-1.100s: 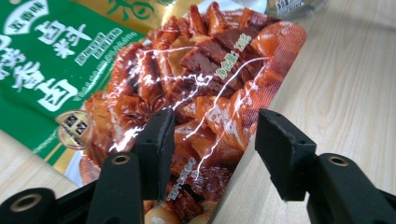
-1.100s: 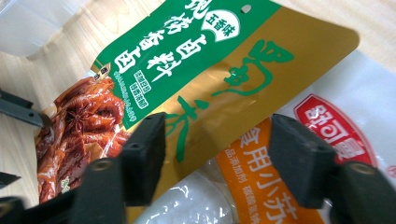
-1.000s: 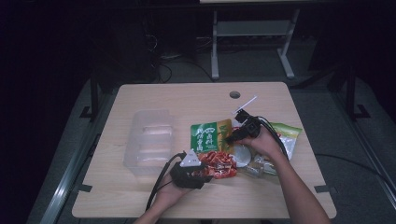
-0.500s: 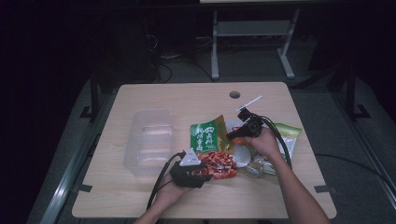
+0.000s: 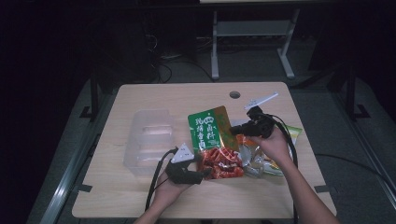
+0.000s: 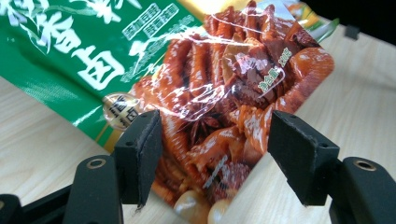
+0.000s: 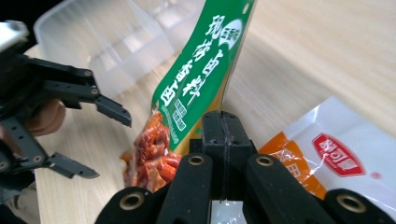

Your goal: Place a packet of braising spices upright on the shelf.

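A snack packet (image 5: 212, 135), green at its far end and red at its near end, lies mid-table. My right gripper (image 5: 239, 128) is shut on its right edge and holds that side up off the wood. In the right gripper view the jaws (image 7: 223, 126) are pinched on the edge of the packet (image 7: 205, 70), which hangs away to the left. My left gripper (image 5: 201, 173) is at the packet's red end. Its jaws (image 6: 210, 140) have just been opening; they stand wide, and the packet (image 6: 210, 70) lies between the pads with neither pressing it.
A clear plastic container (image 5: 149, 140) sits on the table's left half, also seen in the right gripper view (image 7: 116, 42). More packets lie under my right hand: an orange and white one (image 7: 336, 158) and a green-yellow one (image 5: 294, 133). A white strip (image 5: 261, 99) lies far right.
My right gripper has closed on the packet's edge and risen, tipping the green end up. The left gripper has stayed in place and its jaws have spread.
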A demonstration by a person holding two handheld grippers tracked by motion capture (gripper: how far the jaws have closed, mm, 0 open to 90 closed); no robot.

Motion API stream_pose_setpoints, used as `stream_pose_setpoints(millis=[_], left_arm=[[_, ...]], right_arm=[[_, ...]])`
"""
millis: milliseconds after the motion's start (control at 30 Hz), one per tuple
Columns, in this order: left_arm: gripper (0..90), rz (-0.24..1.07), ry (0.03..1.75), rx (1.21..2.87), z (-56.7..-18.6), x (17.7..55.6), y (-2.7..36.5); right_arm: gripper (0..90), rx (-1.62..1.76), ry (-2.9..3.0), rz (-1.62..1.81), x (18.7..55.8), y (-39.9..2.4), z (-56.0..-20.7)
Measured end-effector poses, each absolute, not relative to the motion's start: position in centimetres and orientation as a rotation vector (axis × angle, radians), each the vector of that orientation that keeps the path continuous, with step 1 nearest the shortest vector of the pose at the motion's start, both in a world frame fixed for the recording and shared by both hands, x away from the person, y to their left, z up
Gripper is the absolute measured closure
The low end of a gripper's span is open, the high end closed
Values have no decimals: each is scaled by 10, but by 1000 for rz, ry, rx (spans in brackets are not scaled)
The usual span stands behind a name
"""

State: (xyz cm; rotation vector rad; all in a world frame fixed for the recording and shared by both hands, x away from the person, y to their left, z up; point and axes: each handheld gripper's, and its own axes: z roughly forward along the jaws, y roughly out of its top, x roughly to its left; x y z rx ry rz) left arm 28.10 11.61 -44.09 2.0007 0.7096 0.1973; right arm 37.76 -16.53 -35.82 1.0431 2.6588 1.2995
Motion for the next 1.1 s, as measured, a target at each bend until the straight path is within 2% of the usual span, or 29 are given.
stream_pose_setpoints(millis=[167,467,700,767,800,900,933,967,1000,1100], left_arm=[[313,216,738,1985,-440,282,117],[261,166,833,1927,-442,286,108],[254,54,820,1915,-449,302,104],[330,22,805,1910,-451,306,103],[330,-3,793,1908,-453,307,104],[485,-42,750,1880,-455,308,107],[588,-38,746,1870,-455,306,109],[639,-38,746,1870,-455,306,109],[639,-34,740,1864,-454,305,110],[759,-13,744,1863,-451,301,110]], right_arm=[[900,958,2596,1341,357,-176,-345],[900,814,2540,1402,325,-193,-335],[900,731,2496,1436,306,-203,-337],[900,730,2486,1476,302,-206,-342],[900,730,2486,1476,302,-206,-342],[900,728,2459,1574,298,-209,-347],[899,734,2478,1530,298,-207,-349],[899,741,2478,1496,297,-207,-350],[899,741,2478,1496,297,-207,-350],[899,764,2479,1513,298,-209,-356]])
